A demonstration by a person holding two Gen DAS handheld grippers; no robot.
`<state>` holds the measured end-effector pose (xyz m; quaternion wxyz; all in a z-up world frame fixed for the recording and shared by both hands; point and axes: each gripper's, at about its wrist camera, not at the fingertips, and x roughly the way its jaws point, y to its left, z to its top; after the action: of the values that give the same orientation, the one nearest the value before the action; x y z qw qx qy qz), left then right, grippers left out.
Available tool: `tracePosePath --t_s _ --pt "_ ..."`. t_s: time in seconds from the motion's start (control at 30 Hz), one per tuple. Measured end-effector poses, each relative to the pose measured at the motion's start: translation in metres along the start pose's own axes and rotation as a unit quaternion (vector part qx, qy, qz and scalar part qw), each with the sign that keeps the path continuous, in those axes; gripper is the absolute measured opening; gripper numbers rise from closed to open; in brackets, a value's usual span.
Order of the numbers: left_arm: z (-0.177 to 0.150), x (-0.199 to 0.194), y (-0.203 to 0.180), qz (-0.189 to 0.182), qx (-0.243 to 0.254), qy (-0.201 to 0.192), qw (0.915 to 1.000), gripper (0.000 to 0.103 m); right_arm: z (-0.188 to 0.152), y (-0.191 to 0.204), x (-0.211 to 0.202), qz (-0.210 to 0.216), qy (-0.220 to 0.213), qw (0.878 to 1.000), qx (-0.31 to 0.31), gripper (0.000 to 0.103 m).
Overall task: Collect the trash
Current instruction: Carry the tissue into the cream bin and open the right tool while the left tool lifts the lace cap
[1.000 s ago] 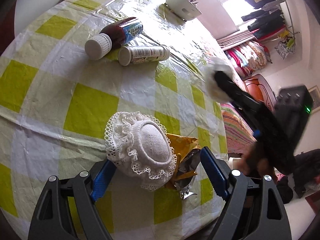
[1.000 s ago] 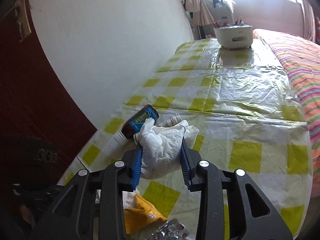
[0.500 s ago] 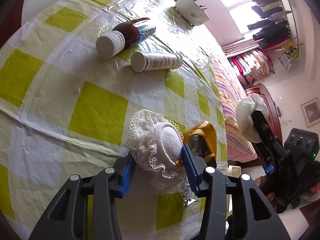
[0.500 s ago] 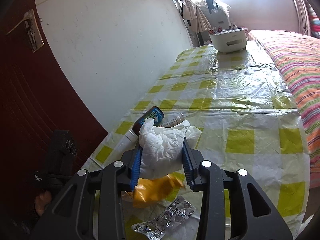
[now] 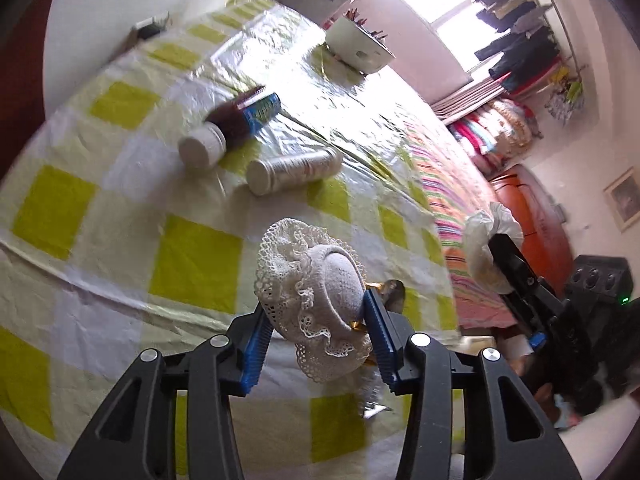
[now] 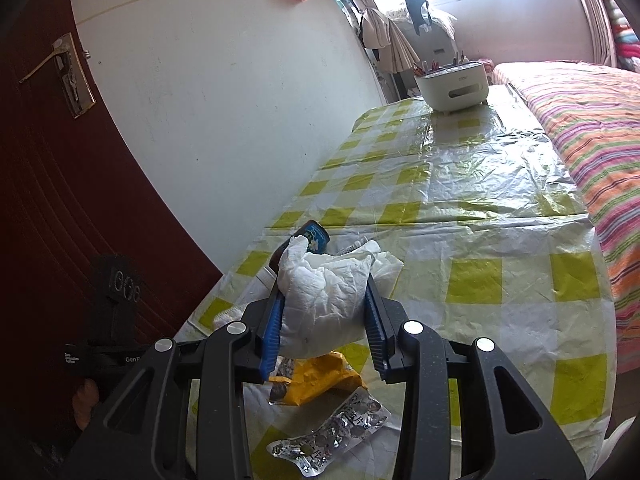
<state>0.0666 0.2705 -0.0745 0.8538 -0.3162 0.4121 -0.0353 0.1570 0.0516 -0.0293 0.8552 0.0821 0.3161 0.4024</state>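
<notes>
Hand-held gripper, left [image 5: 318,334]: clamps white lace-trimmed fabric cap [image 5: 316,280]; lift gently clear of counter [image 5: 192,264].
Hand-held gripper, right [image 6: 326,320]: holds crumpled white tissue [image 6: 326,300]; keep grip firm.

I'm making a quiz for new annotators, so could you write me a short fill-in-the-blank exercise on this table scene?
1. The left hand-held gripper is shut on a white ____ cover.
2. The right hand-held gripper grips a crumpled white ____.
3. The two bottles on the tablecloth are lying on their ____.
4. The wrapper below the right hand-held gripper is ____ in colour.

Missing words: lace; tissue; sides; yellow
</notes>
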Motion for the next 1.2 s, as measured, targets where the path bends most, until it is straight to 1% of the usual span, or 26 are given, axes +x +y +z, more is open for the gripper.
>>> tracePosePath --t_s 0.07,0.17,0.2,0.27,0.43,0.53,0.63,0.67,0.7,0.73,0.8,0.9,1.0,1.03,1.1,1.13,1.2 --pt "-0.001 -0.002 -0.001 0.013 0.003 -0.009 0.9999 0.045 -0.001 0.0 0.0 0.0 0.003 1.0 -0.002 0.036" --pt "0.0 -0.002 0.0 -0.001 0.002 -0.007 1.0 0.046 -0.002 0.0 0.0 0.0 0.004 1.0 -0.003 0.036" --pt "0.001 -0.001 0.001 -0.005 -0.001 -0.004 1.0 0.053 -0.002 -0.001 0.0 0.0 0.005 1.0 -0.003 0.036" --pt "0.001 0.001 0.002 -0.006 -0.006 -0.002 1.0 0.062 -0.002 0.0 0.0 0.0 0.003 1.0 -0.003 0.036" --pt "0.002 0.007 0.006 0.004 -0.018 0.004 0.9998 0.062 -0.003 0.002 0.001 0.003 0.005 1.0 -0.005 0.037" --pt "0.006 0.013 0.01 -0.001 -0.035 0.009 0.9993 0.063 -0.004 0.003 0.003 0.004 0.007 1.0 -0.006 0.037" --pt "0.007 0.017 0.009 0.003 -0.034 0.007 0.9994 0.062 -0.004 0.004 0.002 0.004 0.006 1.0 -0.007 0.037" --pt "0.006 0.019 0.009 0.009 -0.032 0.005 0.9994 0.061 -0.004 0.004 0.001 0.004 0.004 1.0 -0.008 0.037" --pt "0.006 0.02 0.008 0.018 -0.027 0.001 0.9995 0.045 -0.003 0.005 -0.002 0.002 -0.002 1.0 -0.01 0.036" --pt "0.006 0.021 0.007 0.023 -0.022 -0.002 0.9995 0.034 -0.002 0.005 -0.005 -0.001 -0.008 1.0 -0.01 0.036" --pt "0.006 0.021 0.005 0.019 -0.018 -0.004 0.9996 0.033 0.0 0.005 -0.013 -0.001 -0.021 1.0 -0.01 0.036" --pt "0.007 0.015 0.004 0.012 -0.02 -0.022 0.9995 0.033 0.002 0.002 -0.027 -0.006 -0.043 0.999 -0.007 0.036" --pt "0.008 0.003 -0.002 0.011 -0.012 -0.058 0.9982 0.033 0.002 -0.002 -0.04 -0.015 -0.058 0.998 -0.006 0.036" --pt "0.008 -0.003 -0.008 0.017 -0.002 -0.076 0.9969 0.033 0.0 -0.003 -0.044 -0.022 -0.06 0.998 -0.011 0.036" --pt "0.007 -0.011 -0.015 0.019 0.011 -0.099 0.9948 0.033 -0.003 -0.006 -0.051 -0.039 -0.067 0.997 -0.018 0.036" --pt "0.006 -0.015 -0.02 0.014 0.019 -0.111 0.9936 0.033 -0.005 -0.008 -0.055 -0.045 -0.07 0.996 -0.019 0.036" --pt "0.005 -0.018 -0.028 -0.003 0.025 -0.119 0.9926 0.033 -0.01 -0.012 -0.063 -0.053 -0.073 0.996 -0.019 0.036"
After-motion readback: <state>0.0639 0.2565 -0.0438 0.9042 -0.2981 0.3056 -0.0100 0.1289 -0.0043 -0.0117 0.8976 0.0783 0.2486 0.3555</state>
